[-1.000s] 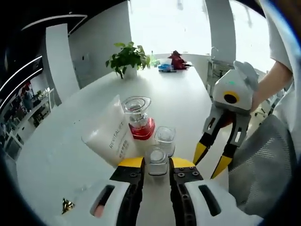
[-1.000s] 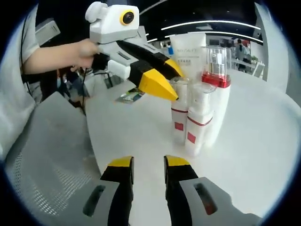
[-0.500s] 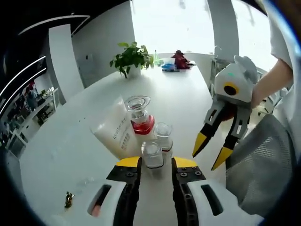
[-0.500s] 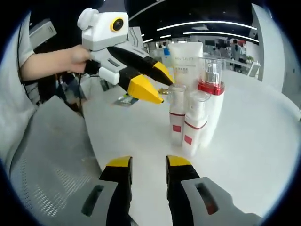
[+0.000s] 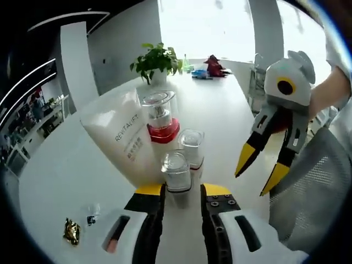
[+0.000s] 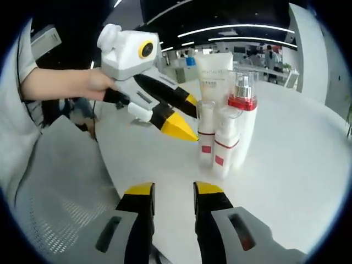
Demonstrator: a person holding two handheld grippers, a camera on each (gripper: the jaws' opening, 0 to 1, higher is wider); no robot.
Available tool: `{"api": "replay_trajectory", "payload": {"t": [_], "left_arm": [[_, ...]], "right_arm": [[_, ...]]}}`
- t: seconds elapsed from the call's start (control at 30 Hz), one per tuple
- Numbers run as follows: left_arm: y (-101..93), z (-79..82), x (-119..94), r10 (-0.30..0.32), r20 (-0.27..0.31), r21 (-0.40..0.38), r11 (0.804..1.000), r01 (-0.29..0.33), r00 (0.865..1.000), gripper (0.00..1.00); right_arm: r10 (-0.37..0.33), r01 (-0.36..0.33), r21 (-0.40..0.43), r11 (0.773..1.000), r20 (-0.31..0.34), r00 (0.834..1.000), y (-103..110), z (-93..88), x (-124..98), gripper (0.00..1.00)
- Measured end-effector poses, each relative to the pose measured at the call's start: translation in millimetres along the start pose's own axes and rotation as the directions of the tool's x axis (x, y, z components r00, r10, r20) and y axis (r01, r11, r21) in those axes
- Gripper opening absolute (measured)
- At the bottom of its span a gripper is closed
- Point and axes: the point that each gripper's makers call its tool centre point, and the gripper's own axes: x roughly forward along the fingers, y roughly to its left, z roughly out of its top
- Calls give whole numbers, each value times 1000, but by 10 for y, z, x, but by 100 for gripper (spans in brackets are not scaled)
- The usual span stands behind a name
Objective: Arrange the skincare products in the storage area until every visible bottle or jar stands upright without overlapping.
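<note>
- On the white tabletop [image 5: 66,165] stood a tight cluster of four skincare products, all upright.
- The white tube [image 5: 122,137], printed "REVITALIFT", stood at the back-left of the cluster in the left gripper view, leaning slightly.
- The pump bottle [image 5: 160,118], with a clear cap and a red collar, stood just beside the tube; in the right gripper view it [image 6: 242,118] was the tallest of the bottles.
- Two small bottles with clear caps stood in front: the near bottle [image 5: 176,170] and the second bottle [image 5: 191,147], touching or nearly touching each other. In the right gripper view both showed white bodies with red bands and red square labels [image 6: 221,148].
- The left gripper [image 5: 181,193] had its jaws slightly apart, with the near bottle just ahead between the yellow tips; I cannot tell whether they touched it. In the right gripper view, it [image 6: 181,118] hung in the air with its yellow tips close to the small bottles, held by a hand [image 6: 99,82].
- The right gripper [image 6: 171,190] had its jaws a little apart and empty, short of the cluster. In the left gripper view, it [image 5: 263,165] hung to the right of the bottles, jaws spread, holding nothing.
- A potted plant [image 5: 155,61] stood at the tabletop's far end; a small gold wrapper [image 5: 71,231] lay near the left gripper.
- A grey mesh chair [image 6: 60,181] stood beside the tabletop.
</note>
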Motion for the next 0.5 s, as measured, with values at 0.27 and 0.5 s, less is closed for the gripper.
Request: {"api": "replay_trajectory", "payload": {"t": [0.27,0.5], "left_arm": [[12,-20,88,-39,14,-7,999,39,999,21],[-19,-23,97,-139,33,1,990,139,990,20]], "right_arm": [[-33,34,37,999,-7,999,-50,-101,-91,27],[-49,50,67,997,-6,999,-61,-116,-105,26]]}}
